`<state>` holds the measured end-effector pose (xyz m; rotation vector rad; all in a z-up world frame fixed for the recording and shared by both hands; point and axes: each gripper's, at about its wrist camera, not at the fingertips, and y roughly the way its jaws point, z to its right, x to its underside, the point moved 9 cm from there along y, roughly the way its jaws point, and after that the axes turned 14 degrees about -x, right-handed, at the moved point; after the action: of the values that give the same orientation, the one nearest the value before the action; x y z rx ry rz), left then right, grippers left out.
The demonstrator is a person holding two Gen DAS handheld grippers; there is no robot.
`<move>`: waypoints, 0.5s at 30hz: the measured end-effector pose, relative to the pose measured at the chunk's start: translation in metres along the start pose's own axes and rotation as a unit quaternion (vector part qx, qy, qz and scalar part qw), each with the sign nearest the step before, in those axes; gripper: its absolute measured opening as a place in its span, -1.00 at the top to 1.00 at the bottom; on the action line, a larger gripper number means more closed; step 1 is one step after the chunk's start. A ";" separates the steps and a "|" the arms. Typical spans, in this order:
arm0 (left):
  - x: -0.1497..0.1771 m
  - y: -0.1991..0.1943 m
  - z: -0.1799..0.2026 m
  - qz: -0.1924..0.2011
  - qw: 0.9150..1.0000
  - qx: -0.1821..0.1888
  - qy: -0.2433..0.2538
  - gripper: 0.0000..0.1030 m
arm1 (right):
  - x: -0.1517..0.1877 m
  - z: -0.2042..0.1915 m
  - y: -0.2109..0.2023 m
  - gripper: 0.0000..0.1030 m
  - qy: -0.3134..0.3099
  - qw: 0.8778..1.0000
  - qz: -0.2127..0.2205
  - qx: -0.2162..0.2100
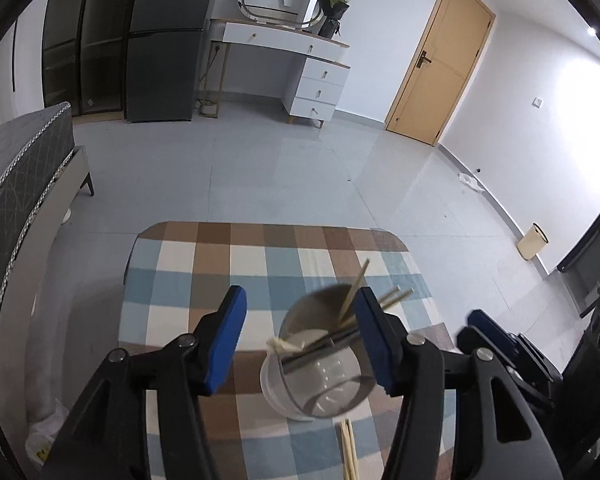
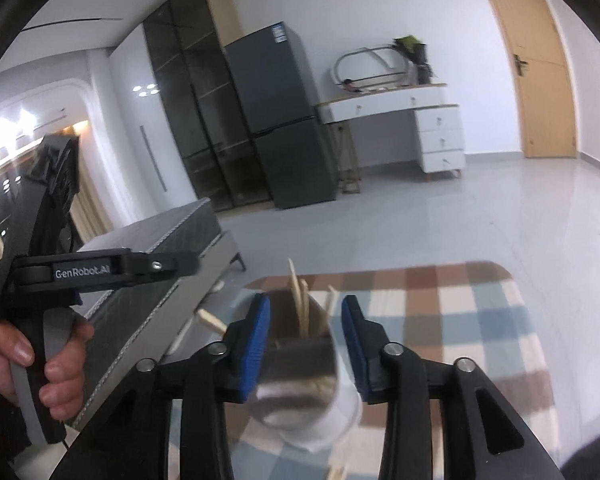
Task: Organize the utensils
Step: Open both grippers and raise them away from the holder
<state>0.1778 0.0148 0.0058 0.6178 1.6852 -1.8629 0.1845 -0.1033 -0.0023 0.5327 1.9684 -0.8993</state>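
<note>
Both my grippers are part open, gripping nothing: left gripper [image 1: 300,336] and right gripper [image 2: 306,344] each straddle the steel utensil cup [image 1: 320,364], chopsticks [image 1: 354,292] poking toward 1 o'clock.

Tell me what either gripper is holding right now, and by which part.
Nothing is held. The left gripper and right gripper both stand open around the metal cup, not clamping it.
</note>
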 end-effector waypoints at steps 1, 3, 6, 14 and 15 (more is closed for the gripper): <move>0.003 -0.003 -0.001 -0.004 1.000 -0.002 -0.003 -0.07 | 0.002 0.002 -0.008 0.17 0.004 1.000 0.001 0.006; 0.007 -0.009 -0.003 -0.012 1.000 -0.001 -0.011 -0.12 | 0.005 0.004 -0.027 0.06 0.013 1.000 0.004 0.014; 0.012 -0.023 -0.004 -0.007 1.000 -0.005 -0.021 -0.12 | 0.006 0.003 -0.049 -0.10 0.022 0.999 0.016 0.024; 0.038 -0.066 0.007 0.028 0.999 -0.026 -0.021 -0.49 | 0.012 -0.025 -0.090 -0.64 0.005 0.999 0.040 0.027; 0.041 -0.069 0.008 0.031 0.999 -0.027 -0.021 -0.50 | 0.014 -0.028 -0.094 -0.64 0.005 0.999 0.043 0.026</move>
<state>0.1016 0.0076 0.0311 0.5979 1.6647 -1.7686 0.1002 -0.1417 0.0320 0.6472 1.9199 -0.8973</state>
